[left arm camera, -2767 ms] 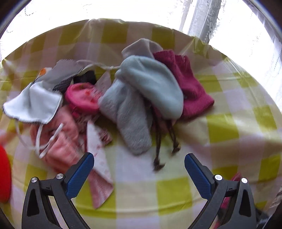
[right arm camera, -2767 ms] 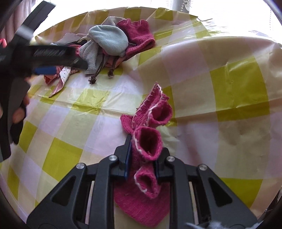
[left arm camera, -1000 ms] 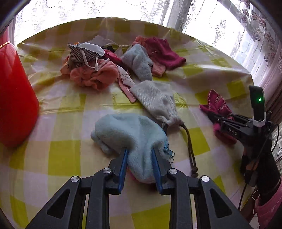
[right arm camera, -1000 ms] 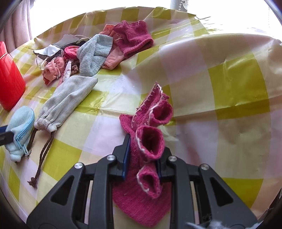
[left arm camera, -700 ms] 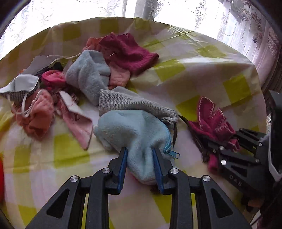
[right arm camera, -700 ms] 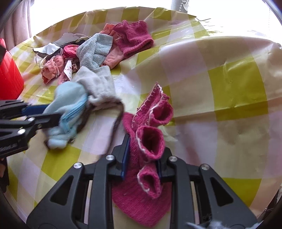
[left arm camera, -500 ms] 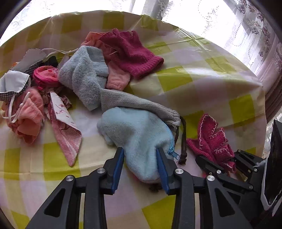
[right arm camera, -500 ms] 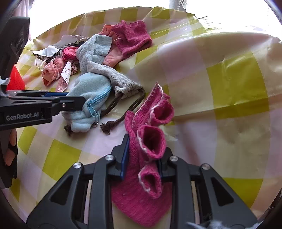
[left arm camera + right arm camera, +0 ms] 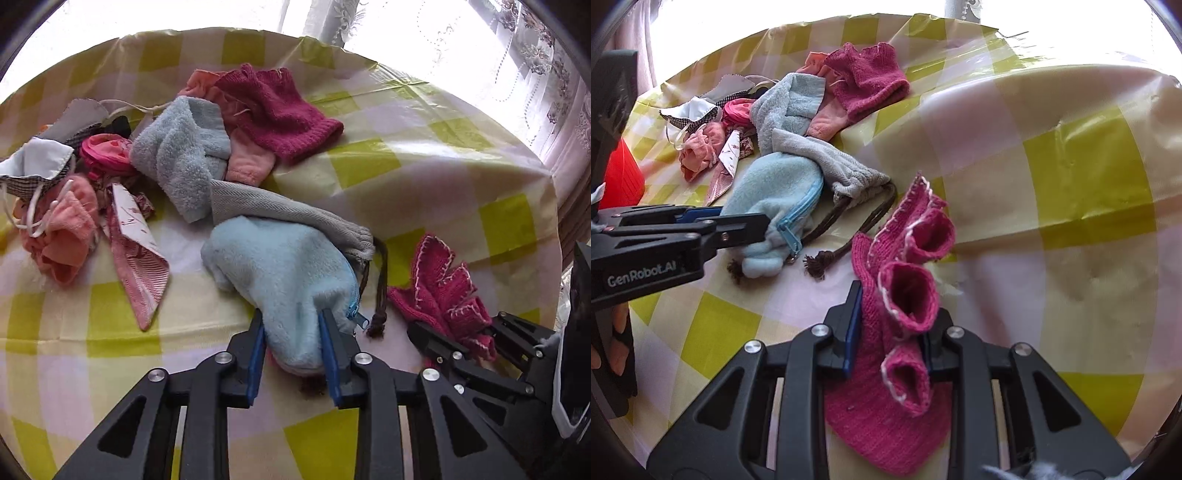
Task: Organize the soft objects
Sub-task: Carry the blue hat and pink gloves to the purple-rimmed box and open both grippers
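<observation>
Left gripper (image 9: 291, 341) fingers pinch the light-blue fleece pouch (image 9: 284, 273); right gripper (image 9: 888, 332) fingers pinch the pink knitted glove (image 9: 905, 295), near right of the pouch

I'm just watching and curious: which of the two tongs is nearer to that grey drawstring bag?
Left. The left tongs grip the light blue pouch lying against the grey drawstring bag; the right tongs hold the pink glove, off to the bag's side.
</observation>
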Demonstrator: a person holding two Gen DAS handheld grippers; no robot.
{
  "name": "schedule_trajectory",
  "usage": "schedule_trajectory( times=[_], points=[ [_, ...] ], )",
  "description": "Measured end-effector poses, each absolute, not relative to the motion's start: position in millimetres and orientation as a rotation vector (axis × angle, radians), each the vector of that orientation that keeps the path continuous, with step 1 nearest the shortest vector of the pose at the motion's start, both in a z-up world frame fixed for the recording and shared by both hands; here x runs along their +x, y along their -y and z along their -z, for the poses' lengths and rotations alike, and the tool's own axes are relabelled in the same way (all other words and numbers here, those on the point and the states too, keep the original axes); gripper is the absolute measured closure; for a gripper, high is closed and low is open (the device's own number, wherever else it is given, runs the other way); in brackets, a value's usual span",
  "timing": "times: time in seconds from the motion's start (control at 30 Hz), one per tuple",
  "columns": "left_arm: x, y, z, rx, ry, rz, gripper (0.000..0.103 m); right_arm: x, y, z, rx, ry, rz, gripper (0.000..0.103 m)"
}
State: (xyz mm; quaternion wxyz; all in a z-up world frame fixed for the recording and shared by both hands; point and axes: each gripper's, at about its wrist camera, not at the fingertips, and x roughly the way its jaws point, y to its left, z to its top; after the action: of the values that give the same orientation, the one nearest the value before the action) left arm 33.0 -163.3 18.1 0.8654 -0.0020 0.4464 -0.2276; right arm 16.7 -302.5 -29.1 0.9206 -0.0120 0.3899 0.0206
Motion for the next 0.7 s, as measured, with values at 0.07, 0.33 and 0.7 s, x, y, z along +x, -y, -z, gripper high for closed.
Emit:
schedule_trajectory(
  times=[0.07,0.33,0.7],
  points=[
    [15.7,150.0,-25.6,-0.025,-0.92,0.462,0.08,16.4,305.2,28.7,-0.01,-0.8,-0.05,0.073],
    [-58.4,81.3,-37.4,-0.191,-0.891,0.402,0.08,14.8,312.3,27.9,0.035,-0.798,-0.06,0.076],
    [-127.4,135.7,-53.4,0.021,-0.875,0.518,0.08,-70.1,330.5,18.5,0.238,-0.79,-0.076,0.078]
  ],
)
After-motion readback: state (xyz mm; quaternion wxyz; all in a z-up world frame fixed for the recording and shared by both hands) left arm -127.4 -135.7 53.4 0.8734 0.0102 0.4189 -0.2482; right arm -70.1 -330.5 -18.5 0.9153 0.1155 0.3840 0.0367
